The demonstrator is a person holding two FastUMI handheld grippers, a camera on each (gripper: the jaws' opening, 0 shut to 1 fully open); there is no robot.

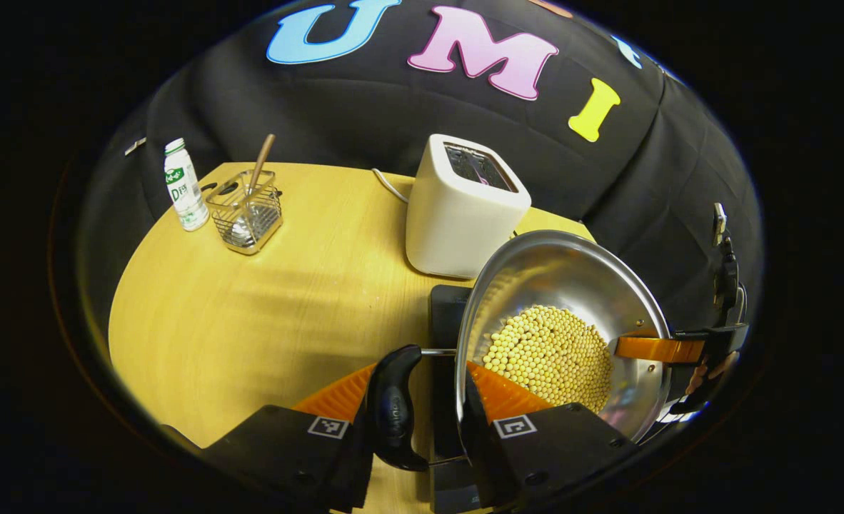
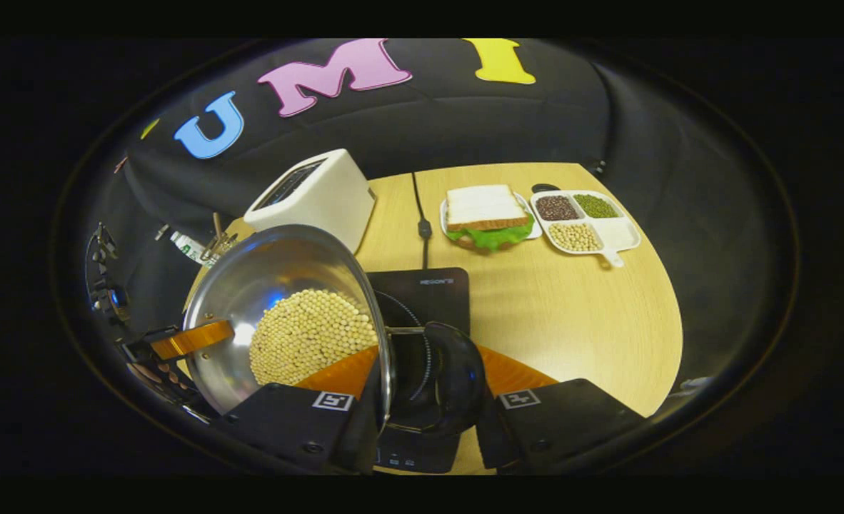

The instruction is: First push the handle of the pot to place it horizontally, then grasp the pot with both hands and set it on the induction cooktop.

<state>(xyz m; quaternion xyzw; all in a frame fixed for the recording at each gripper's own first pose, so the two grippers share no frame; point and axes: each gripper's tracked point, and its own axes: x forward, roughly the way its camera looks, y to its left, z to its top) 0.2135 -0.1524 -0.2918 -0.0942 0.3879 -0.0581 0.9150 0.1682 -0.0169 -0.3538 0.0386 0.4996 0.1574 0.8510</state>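
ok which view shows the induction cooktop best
The right gripper view: the black induction cooktop lies in the middle, its ring marking and front edge showing beside the bean-filled pot. The left gripper view gives a dark strip of it between the pot and the toaster.

both cams ride close above their jaws, facing each other across the pot (image 1: 565,321) (image 2: 286,314). shared beyond the jaws: pot, cooktop (image 2: 422,300) (image 1: 445,314), toaster (image 1: 461,207) (image 2: 315,193).
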